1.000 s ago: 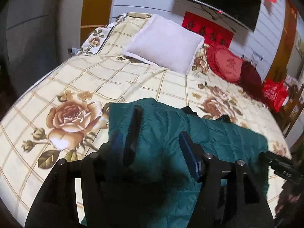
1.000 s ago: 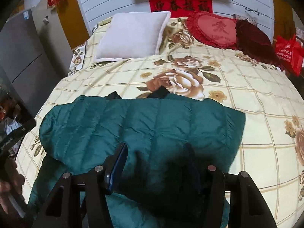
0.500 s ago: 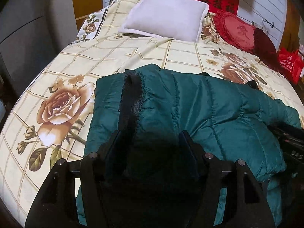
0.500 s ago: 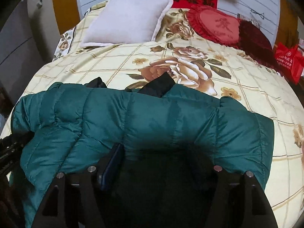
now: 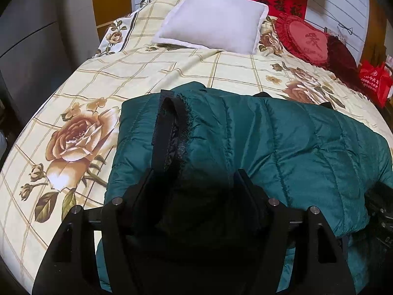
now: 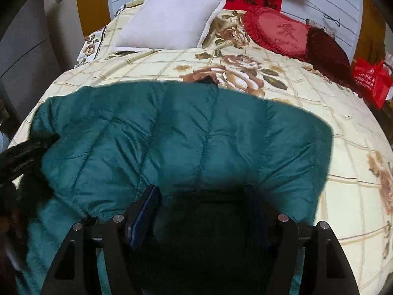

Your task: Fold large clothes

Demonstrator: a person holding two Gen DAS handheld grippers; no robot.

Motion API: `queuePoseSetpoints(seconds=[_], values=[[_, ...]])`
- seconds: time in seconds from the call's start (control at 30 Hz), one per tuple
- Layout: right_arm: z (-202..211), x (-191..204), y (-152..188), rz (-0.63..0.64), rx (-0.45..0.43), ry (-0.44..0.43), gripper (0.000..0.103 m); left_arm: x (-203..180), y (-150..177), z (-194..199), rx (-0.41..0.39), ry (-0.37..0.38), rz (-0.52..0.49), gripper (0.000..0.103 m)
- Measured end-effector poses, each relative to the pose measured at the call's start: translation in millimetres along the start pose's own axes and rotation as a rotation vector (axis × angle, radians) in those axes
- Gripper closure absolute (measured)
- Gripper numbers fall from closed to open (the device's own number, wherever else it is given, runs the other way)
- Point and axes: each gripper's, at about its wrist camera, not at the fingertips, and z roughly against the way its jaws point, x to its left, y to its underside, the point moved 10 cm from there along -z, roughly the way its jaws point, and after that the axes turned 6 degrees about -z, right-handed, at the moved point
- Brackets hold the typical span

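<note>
Jacket folded over once on the bed, both grippers letting go

The green padded jacket (image 5: 282,142) lies doubled over in the lower middle of both views, on the flowered bed cover (image 5: 147,78), its black zipper edge (image 5: 169,132) turned up. The left gripper (image 5: 194,184) and right gripper (image 6: 201,196) have jaws that are opening, with jacket cloth between them. I judge 1 fold is done; a further fold and smoothing seem left.
</note>
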Motion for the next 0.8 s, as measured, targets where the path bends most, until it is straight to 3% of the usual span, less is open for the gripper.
queuePoseSetpoints(seconds=[0.13,0.27,0.37,0.43,0.53,0.8], values=[[17.7,-5.6,-2.9,-0.032,-0.001,-0.027,0.033,-0.8,-0.2,-0.8,0.000,-0.002,-0.001,0.036],[47.7,-27.1,-8.0,-0.078,-0.084,-0.015,0.033,-1.7,-0.3,-2.3,-0.004,-0.008,0.000,0.035],[27.9,-53.1,0.9,-0.133,-0.011,0.034,0.033,-2.1,-0.4,-3.2,-0.007,-0.009,0.002,0.031],[9.6,-59.5,7.1,-0.155,0.036,0.002,0.033,-3.7,-0.1,-3.8,-0.011,0.006,0.008,0.026],[11.5,-59.6,4.7,-0.149,0.037,0.003,0.032,-2.9,1.0,1.0,-0.002,0.016,0.013,0.026],[85.4,-52.4,19.5,-0.155,-0.047,-0.048,0.033,10.9,13.2,55.6,-0.025,0.042,-0.013,0.026]])
